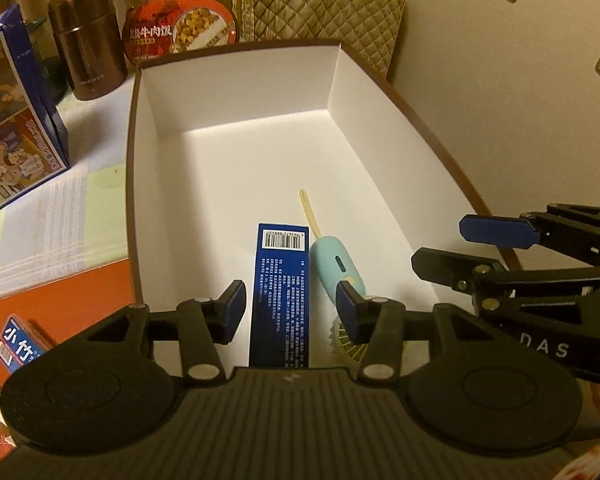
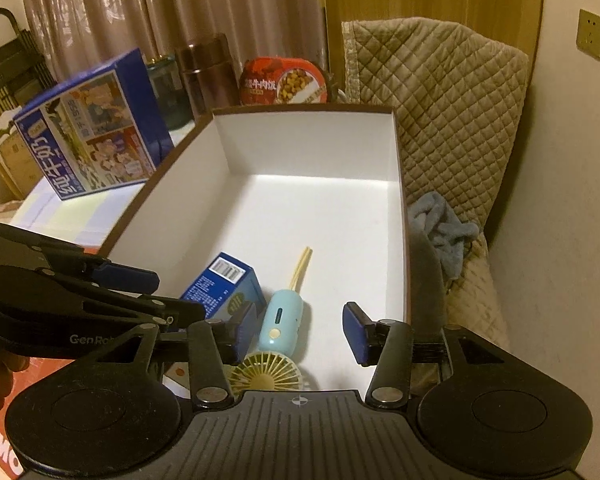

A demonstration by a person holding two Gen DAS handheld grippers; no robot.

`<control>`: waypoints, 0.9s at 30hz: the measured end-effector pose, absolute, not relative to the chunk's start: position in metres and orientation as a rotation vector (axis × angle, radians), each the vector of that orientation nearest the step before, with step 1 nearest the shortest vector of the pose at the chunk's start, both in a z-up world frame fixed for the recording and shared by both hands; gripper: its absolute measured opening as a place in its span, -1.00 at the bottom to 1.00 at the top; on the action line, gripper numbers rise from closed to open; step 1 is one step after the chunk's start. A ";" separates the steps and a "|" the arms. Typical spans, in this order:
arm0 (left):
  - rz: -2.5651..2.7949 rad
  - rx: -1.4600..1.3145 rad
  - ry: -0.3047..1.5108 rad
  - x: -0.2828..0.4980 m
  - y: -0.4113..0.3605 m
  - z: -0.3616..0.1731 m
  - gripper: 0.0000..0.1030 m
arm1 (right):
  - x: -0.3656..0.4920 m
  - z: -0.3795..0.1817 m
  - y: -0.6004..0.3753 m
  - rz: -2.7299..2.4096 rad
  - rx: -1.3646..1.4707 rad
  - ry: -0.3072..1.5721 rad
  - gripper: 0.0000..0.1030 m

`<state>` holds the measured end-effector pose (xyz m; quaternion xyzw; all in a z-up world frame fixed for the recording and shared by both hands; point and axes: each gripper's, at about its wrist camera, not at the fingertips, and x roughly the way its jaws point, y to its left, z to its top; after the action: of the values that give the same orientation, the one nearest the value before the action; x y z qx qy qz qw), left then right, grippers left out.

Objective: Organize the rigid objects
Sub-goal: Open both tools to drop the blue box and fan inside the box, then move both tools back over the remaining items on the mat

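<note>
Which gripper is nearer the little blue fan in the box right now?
Right. The right gripper hangs open directly over the fan; the left gripper hangs open beside it, over the blue box.

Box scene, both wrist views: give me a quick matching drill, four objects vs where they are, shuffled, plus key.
Things:
1. blue carton
2. mint handheld fan
3. brown flask
4. grey-blue cloth

Places:
A. outside the white box, on the quilted seat
B. lying flat in the box, barcode end toward the far wall
C. standing on the table beyond the box's far left corner
D. in the box, just right of the carton, strap pointing away

Pairs: 1-B, 2-D, 3-C, 4-A
</note>
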<state>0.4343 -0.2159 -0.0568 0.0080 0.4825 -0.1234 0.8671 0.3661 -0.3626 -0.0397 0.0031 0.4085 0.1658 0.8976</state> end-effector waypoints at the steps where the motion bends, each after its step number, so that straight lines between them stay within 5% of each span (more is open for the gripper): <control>1: -0.258 0.013 1.005 0.432 -0.214 -0.054 -0.13 | 0.365 -0.038 -0.363 0.345 0.008 0.841 -0.11; 9: -0.256 -0.002 0.959 0.413 -0.201 -0.035 -0.13 | 0.353 -0.030 -0.366 0.320 0.055 0.821 -0.06; 20: -0.285 -0.028 0.886 0.373 -0.167 -0.008 -0.13 | 0.320 -0.015 -0.363 0.260 0.193 0.807 0.34; 27: -0.317 -0.025 0.854 0.347 -0.135 0.006 -0.12 | 0.291 -0.003 -0.337 0.230 0.165 0.780 0.40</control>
<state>0.3471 -0.1353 0.0058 -0.0120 0.4125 -0.1529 0.8979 0.2912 -0.3371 -0.0034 0.0802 0.3791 0.1115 0.9151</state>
